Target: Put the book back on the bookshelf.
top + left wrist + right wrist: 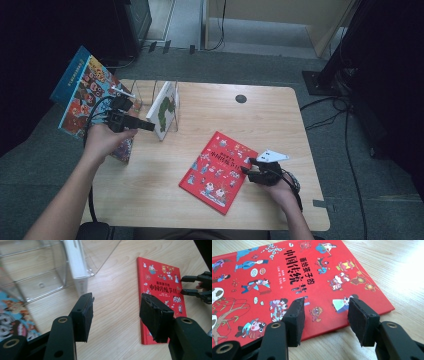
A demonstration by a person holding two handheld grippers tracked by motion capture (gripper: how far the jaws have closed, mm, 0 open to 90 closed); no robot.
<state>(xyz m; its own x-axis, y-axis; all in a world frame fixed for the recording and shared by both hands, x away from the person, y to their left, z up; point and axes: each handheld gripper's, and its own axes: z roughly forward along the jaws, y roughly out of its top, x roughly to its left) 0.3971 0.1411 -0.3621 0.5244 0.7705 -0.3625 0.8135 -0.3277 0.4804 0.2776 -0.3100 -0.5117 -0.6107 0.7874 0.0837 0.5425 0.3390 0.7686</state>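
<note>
Flat red hardcover picture book (218, 172) lying on light wooden table (160, 185), right of centre near front edge. Right gripper (325, 315) low at book's right edge, jaws apart, nothing clamped. Left gripper (116, 315) over bare wood, jaws parted, empty. White book (163, 109) upright in clear acrylic rack (47, 270). Blue illustrated book (87, 97) by left hand (102, 140).

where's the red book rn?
High view: the red book lies flat on the wooden table, right of centre near the front edge. The right hand-held gripper is at its right edge, jaws open, with the clear book stand further back and to the left.
</note>
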